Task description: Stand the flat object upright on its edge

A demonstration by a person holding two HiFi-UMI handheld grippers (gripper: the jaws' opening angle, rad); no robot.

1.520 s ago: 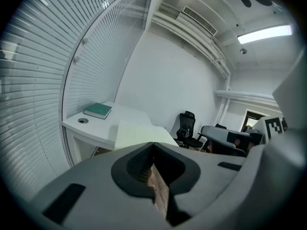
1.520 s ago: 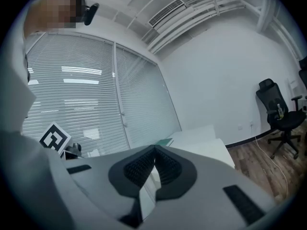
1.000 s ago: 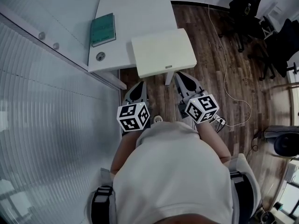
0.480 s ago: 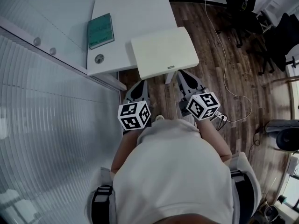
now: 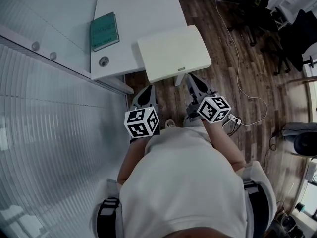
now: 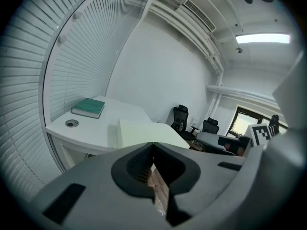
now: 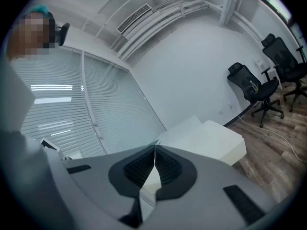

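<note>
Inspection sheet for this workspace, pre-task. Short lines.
Surface: white desk, mostly bare; cream rectangular table beside it.
Job's things: teal hardcover book lying flat by the desk's left edge, untouched.
Clutter: round grey grommet in the desk; nothing else seen.
Grippers: left gripper and right gripper both shut, empty, short of the desk.
Cables: white cable trailing across the wooden floor.
Surroundings: slatted glass partition on the left, black office chairs beyond.
</note>
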